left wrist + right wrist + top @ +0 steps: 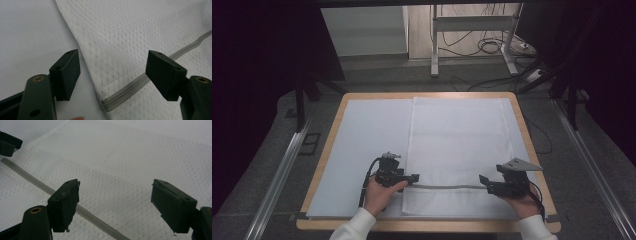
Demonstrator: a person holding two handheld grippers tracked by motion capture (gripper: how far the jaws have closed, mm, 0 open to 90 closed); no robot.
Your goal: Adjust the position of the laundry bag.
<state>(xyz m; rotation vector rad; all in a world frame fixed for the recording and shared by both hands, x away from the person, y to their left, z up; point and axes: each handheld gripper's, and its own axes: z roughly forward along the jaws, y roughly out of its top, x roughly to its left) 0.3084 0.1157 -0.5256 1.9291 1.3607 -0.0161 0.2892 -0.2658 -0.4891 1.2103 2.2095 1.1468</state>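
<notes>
While the white mesh laundry bag (459, 150) lies flat on the table (362, 130), its left edge leaves bare sheet alongside and its right edge runs near the table rim. No readable writing. Left gripper (112, 72) jaws wide apart over the grey zipper (130, 87) end, gripping nothing. Right gripper (115, 202) jaws also apart, straddling the zipper, empty.

Wooden-edged table (330, 131), topped with a pale sheet (367, 135); white mesh bag (457, 135) lying flat on the sheet, grey zipper (447, 187) running across near the front edge.
</notes>
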